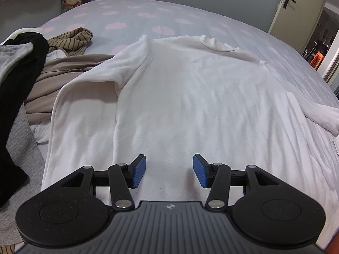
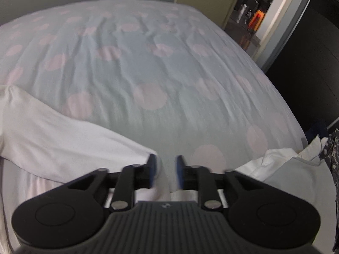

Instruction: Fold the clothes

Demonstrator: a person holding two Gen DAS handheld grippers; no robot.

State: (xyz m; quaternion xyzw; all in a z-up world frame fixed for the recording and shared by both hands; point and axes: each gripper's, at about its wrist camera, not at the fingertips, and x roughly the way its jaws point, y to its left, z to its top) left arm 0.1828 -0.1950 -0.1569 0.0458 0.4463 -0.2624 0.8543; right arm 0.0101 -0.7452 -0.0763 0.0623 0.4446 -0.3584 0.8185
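Low in the left wrist view, the left gripper [image 1: 169, 170] hovers with jaws spread wide and empty over the hem end of a white fleece top [image 1: 180, 97]. The top lies flat across the middle of the frame on the dotted bed [image 1: 148, 14], collar at the far end, one sleeve trailing lower left. In the blurred right wrist view, the right gripper [image 2: 164, 172] has its jaws narrowly parted beside the other sleeve's cuff; whether they nip cloth I cannot tell. The fleece looks soft, light and limp, likely to sag, so cuffs, hem corners and shoulders suit gripping. Heaped clothes [image 1: 53, 63] fill the upper left.
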